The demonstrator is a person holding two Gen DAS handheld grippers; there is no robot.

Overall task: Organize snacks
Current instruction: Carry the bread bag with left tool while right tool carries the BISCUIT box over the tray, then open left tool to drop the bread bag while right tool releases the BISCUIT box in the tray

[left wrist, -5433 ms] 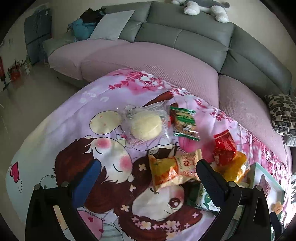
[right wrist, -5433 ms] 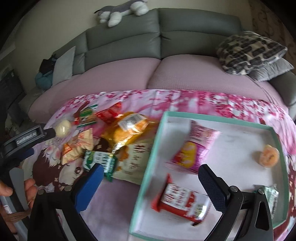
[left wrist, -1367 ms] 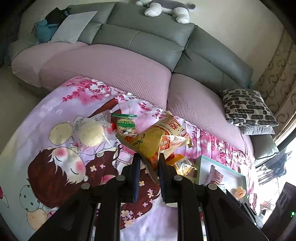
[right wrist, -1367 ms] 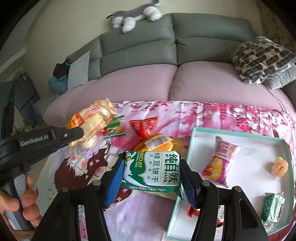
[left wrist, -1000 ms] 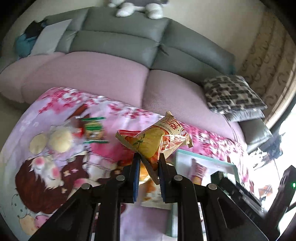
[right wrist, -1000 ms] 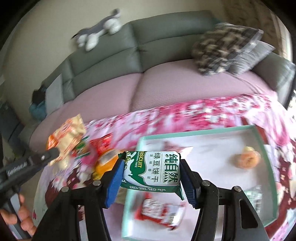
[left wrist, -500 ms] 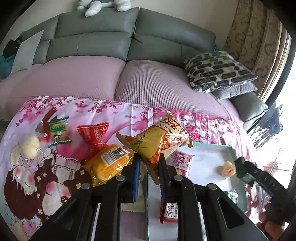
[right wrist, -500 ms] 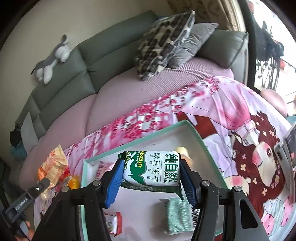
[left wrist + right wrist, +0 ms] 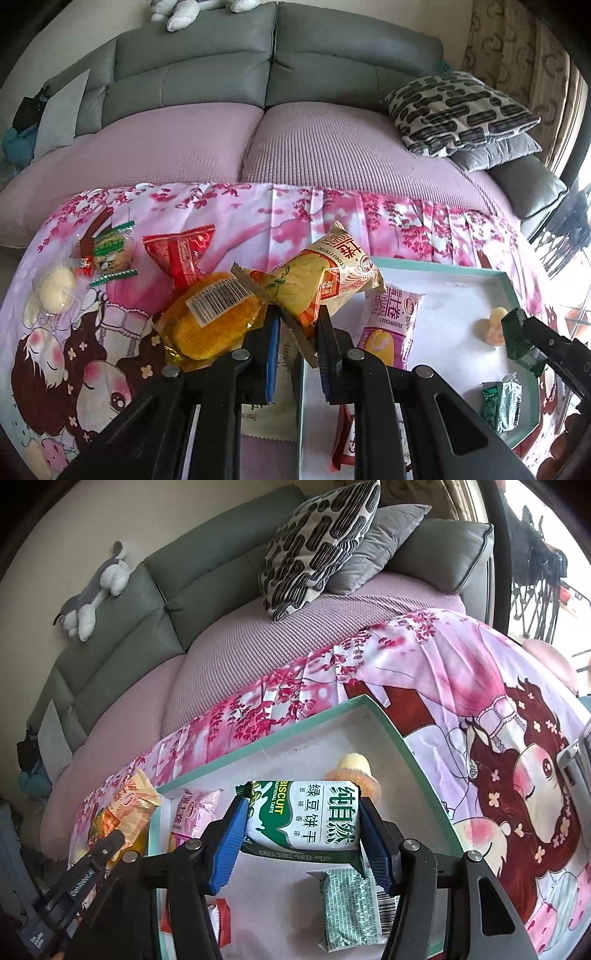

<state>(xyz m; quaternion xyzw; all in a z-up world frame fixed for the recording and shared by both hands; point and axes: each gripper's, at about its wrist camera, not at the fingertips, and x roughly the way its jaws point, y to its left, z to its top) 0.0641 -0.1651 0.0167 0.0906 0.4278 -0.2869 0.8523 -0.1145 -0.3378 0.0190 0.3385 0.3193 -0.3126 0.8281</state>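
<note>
Left tongs: the left gripper is clenched on the crimped end of a yellow-and-orange crinkly snack packet.
Right tongs: the right gripper is clamped across a green-and-white foil biscuit pack.
Just changed: a second ago both packets hung over the cartoon-print pink cloth; now they hang over the shallow teal-rimmed white tray.
Meaning: carrying looks done; setting down and letting go is what's left.
Packet, left tongs: juts ahead of the pads, above the tray's near-left rim.
Pack, right tongs: between the pads, tray floor below.
</note>
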